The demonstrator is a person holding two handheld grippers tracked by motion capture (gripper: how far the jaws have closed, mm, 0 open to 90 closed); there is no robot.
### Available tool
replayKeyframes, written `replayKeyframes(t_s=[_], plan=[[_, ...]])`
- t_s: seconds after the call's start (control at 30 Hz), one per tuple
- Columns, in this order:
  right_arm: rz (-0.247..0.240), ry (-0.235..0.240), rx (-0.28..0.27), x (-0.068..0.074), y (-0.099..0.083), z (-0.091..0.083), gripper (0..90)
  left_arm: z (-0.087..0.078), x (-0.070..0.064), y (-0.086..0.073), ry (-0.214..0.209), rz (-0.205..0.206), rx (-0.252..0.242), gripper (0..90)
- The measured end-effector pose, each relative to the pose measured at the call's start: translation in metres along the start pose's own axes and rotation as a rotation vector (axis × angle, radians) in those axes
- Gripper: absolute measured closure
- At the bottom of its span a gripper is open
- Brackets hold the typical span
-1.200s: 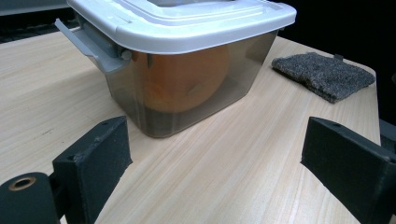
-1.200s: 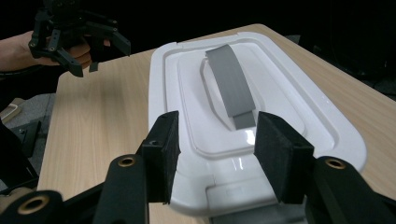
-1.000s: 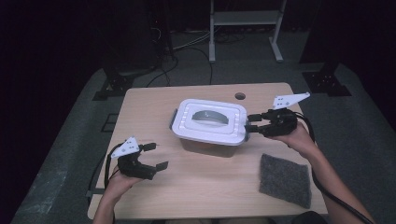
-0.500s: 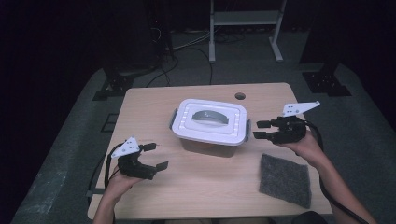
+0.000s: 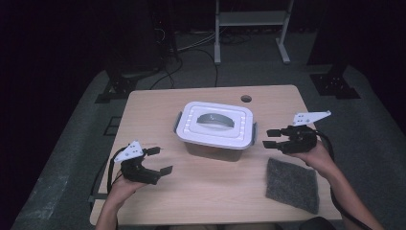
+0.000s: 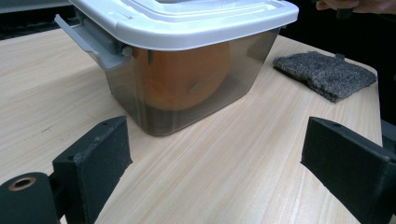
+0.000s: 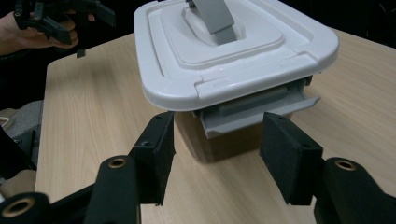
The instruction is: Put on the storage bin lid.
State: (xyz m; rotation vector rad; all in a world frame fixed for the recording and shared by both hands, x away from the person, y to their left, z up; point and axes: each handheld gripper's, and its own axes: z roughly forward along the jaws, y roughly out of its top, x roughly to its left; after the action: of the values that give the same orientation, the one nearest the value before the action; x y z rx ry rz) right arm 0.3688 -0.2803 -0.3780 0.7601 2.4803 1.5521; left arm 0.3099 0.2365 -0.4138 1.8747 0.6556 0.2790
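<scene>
A clear plastic box with a white lid [image 5: 214, 125] and a grey handle [image 5: 215, 119] stands mid-table. Through its wall in the left gripper view I see a round orange thing [image 6: 187, 79]. My right gripper [image 5: 268, 138] is open just right of the box, apart from it. In the right gripper view its jaws [image 7: 217, 149] stand either side of the grey side latch [image 7: 259, 111], which sticks outward under the lid's edge, without touching it. My left gripper [image 5: 161, 160] is open near the front left, with bare table between its jaws [image 6: 215, 158].
A dark grey scouring pad [image 5: 292, 185] lies flat at the front right, just below the right hand. The wooden table [image 5: 153, 110] has a round cable hole [image 5: 246, 98] at its far edge. A metal stand [image 5: 249, 28] rises on the floor beyond.
The right gripper has drawn back from the lid's right edge, coming lower and slightly toward the front. The left gripper has stayed put.
</scene>
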Motion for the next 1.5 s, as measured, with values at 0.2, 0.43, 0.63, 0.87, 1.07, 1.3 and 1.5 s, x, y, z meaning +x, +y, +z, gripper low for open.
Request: replayKeyframes(t_s=[0.2,0.43,0.63,0.87,1.07,1.3,1.5], plan=[[0.016,-0.007,0.003,-0.001,-0.011,-0.001,40.9,0.0,0.001,-0.001,0.001,0.0,0.001,7.4],[0.038,-0.011,0.0,-0.001,-0.024,-0.001,39.1,0.001,0.0,-0.001,0.0,0.002,0.004,7.4],[0.057,-0.013,-0.006,0.001,-0.035,-0.002,37.7,0.0,0.0,-0.001,0.002,0.003,0.004,7.4],[0.083,-0.021,-0.015,0.001,-0.048,-0.003,36.0,0.001,0.0,-0.001,0.001,0.0,0.004,7.4],[0.099,-0.026,-0.025,0.002,-0.055,-0.004,34.4,0.001,-0.001,-0.001,0.001,0.003,0.007,7.4],[0.106,-0.033,-0.02,0.005,-0.065,-0.004,33.4,0.001,-0.001,-0.001,-0.001,0.005,0.01,7.4],[0.11,-0.04,-0.028,0.009,-0.071,-0.006,32.7,0.002,-0.001,-0.001,-0.001,0.006,0.011,7.4]])
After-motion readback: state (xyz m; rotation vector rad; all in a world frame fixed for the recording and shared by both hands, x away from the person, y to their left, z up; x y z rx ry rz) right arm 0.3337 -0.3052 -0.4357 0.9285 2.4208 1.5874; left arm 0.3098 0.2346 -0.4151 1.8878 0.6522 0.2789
